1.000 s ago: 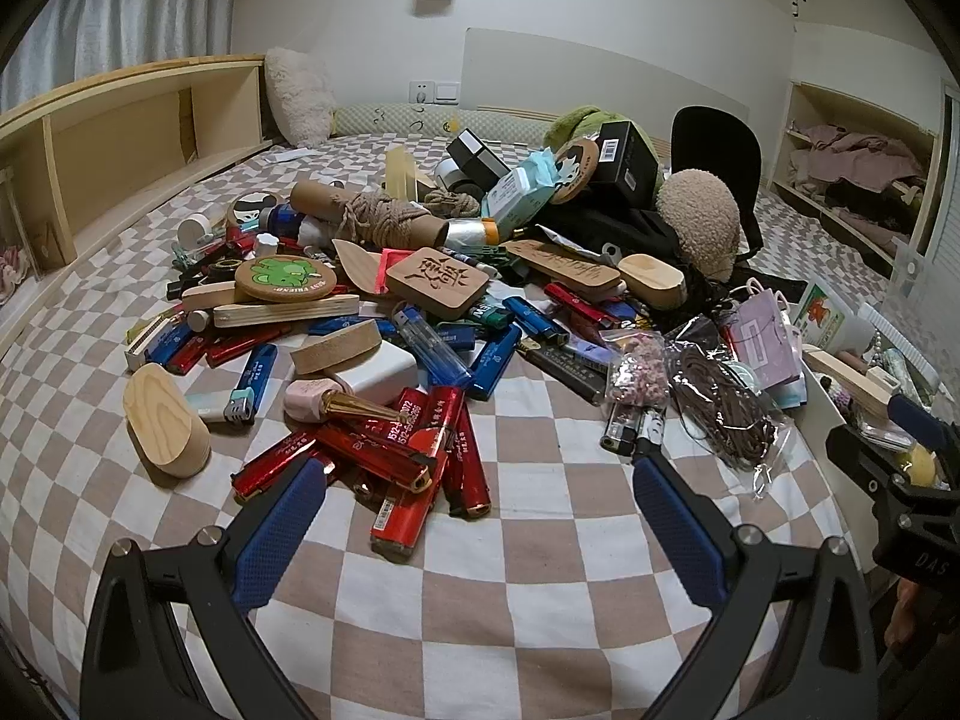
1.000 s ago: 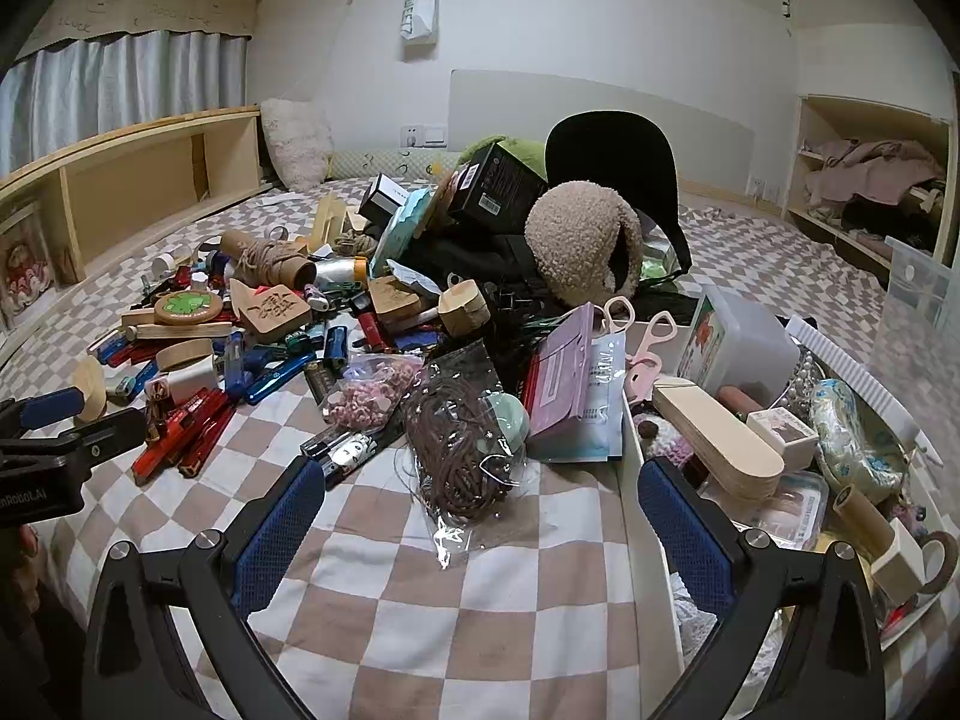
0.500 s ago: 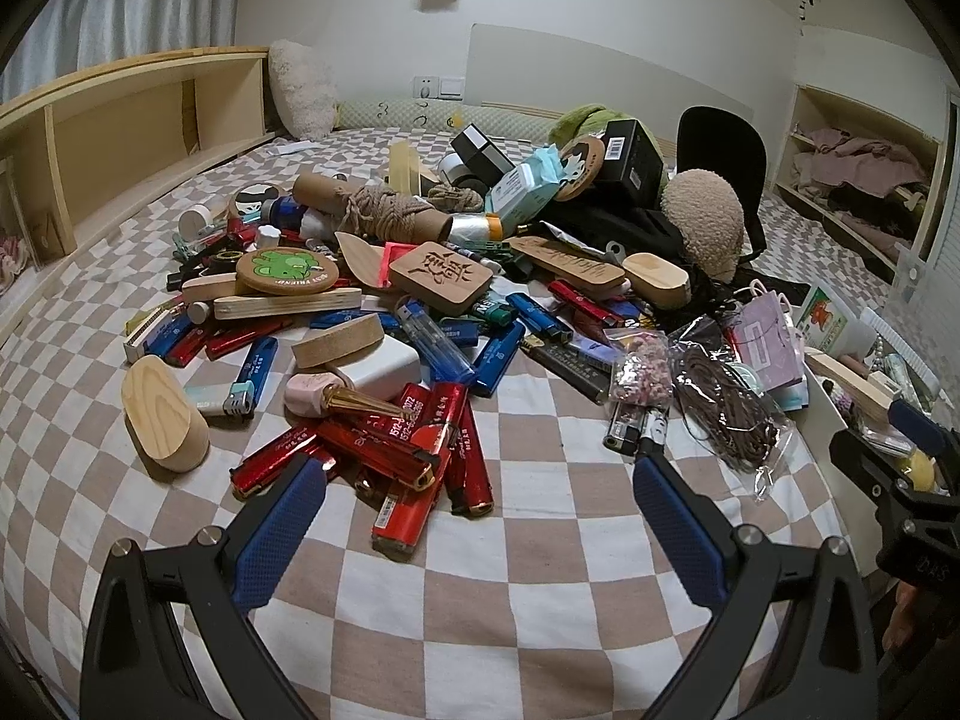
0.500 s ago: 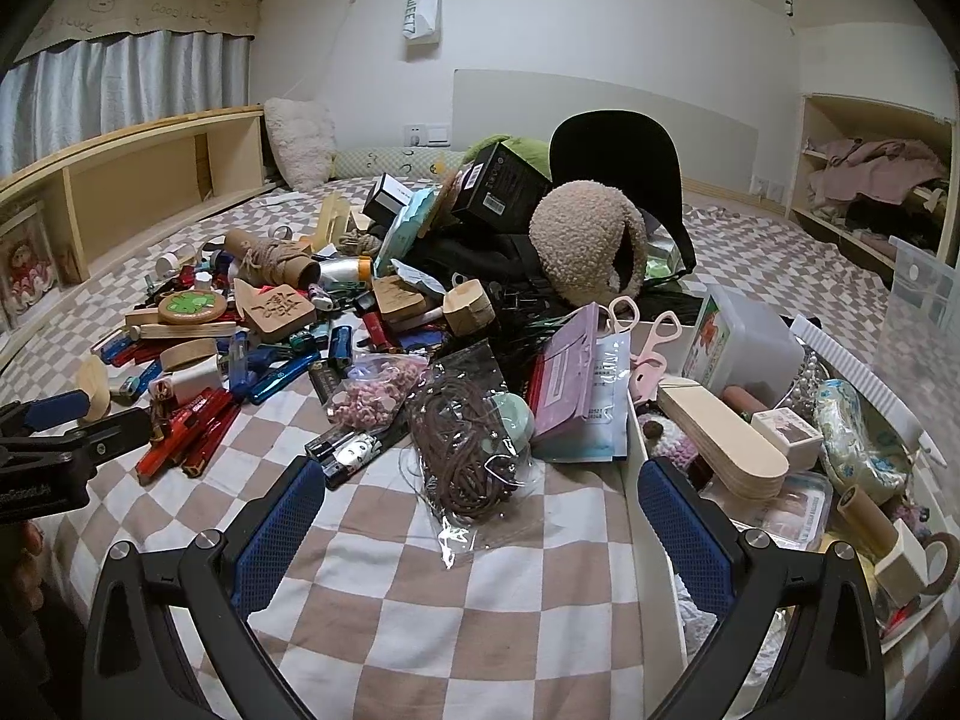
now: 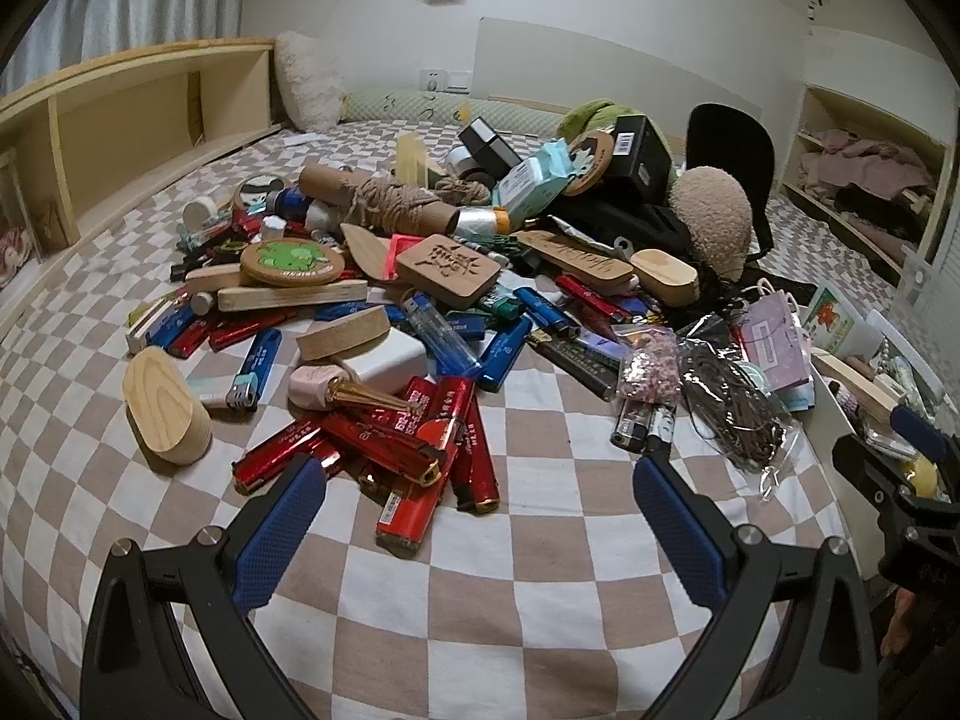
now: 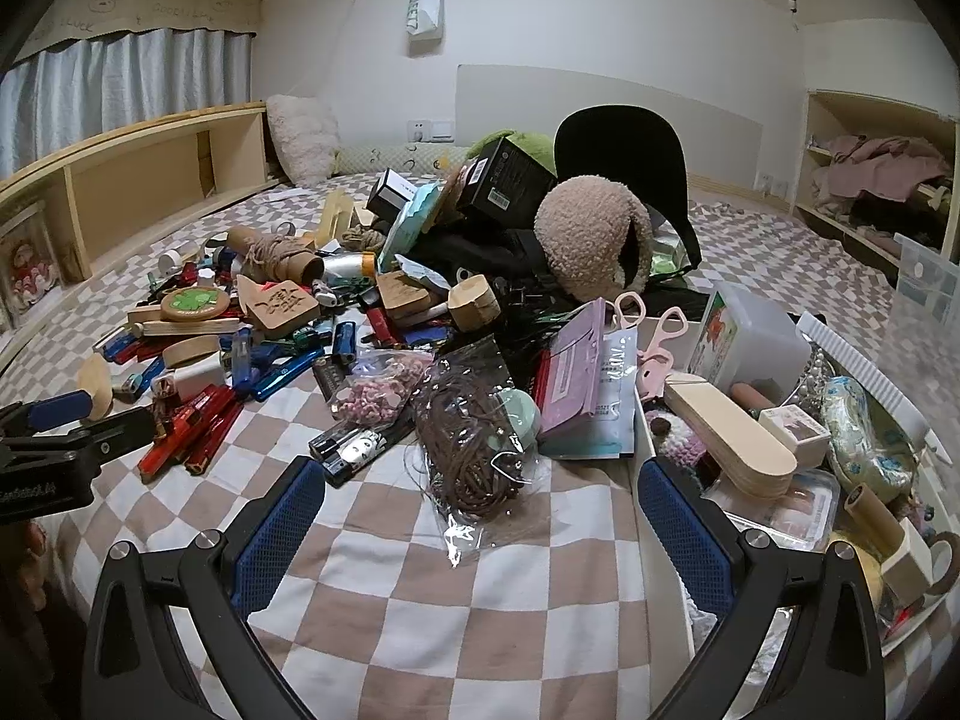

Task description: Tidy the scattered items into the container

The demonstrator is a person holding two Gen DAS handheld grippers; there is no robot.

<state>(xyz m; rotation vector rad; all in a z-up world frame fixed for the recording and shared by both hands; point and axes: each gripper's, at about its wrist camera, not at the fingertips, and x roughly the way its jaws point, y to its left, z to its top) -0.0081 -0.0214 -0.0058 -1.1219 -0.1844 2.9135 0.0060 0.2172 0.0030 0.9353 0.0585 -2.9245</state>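
A heap of small items covers the checkered bed: red lighters point(image 5: 414, 450), blue lighters point(image 5: 504, 348), wooden blocks point(image 5: 165, 414) and a bag of brown cord point(image 6: 474, 450). My left gripper point(image 5: 477, 480) stands open just short of the red lighters, holding nothing. In the right wrist view my right gripper point(image 6: 480, 483) is open too, with the cord bag lying between its fingers' line. The white container point(image 6: 852, 354) sits at the right, holding several items, among them a flat wooden piece point(image 6: 732, 438).
A black cap point(image 6: 624, 144) and a beige plush point(image 6: 591, 246) top the pile's far side. A wooden shelf point(image 5: 120, 120) runs along the left of the bed, and another shelf with clothes point(image 6: 876, 174) stands at the far right. Bare checkered sheet lies nearest both grippers.
Both grippers have crept a little forward toward the pile. Nothing was taken hold of or let go.
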